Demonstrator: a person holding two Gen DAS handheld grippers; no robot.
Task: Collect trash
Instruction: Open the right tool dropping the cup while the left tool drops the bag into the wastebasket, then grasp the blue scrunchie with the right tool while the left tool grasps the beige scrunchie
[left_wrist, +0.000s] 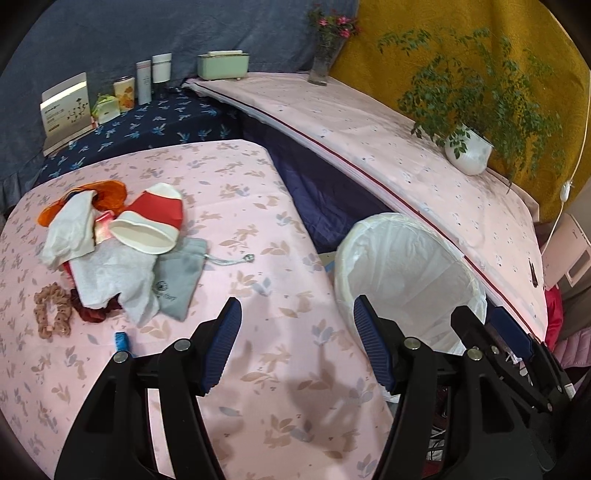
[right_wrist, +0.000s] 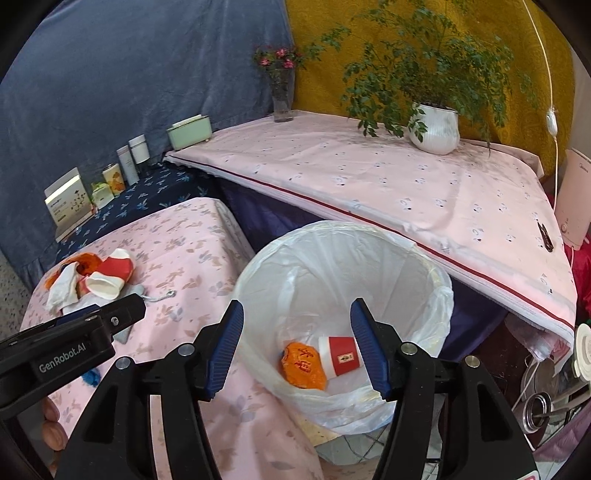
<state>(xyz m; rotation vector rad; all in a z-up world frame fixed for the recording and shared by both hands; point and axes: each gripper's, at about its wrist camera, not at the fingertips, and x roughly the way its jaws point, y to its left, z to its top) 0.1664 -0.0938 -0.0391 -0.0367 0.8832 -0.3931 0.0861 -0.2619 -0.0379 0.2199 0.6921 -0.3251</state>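
The right tongs (right_wrist: 297, 347) are released and hold nothing, poised over the lined trash bin (right_wrist: 439, 295); directly beyond their tips, at the bin's bottom, lie a red-and-white paper cup (right_wrist: 338, 356) and an orange wrapper (right_wrist: 303, 365), touching. The left tongs (left_wrist: 297, 345) are likewise released and bare above the pink-clothed table (left_wrist: 258, 229). Left of them and farther off, well apart, the remaining trash pile (left_wrist: 110, 236) sits on the table: cups, tissues, orange wrapper.
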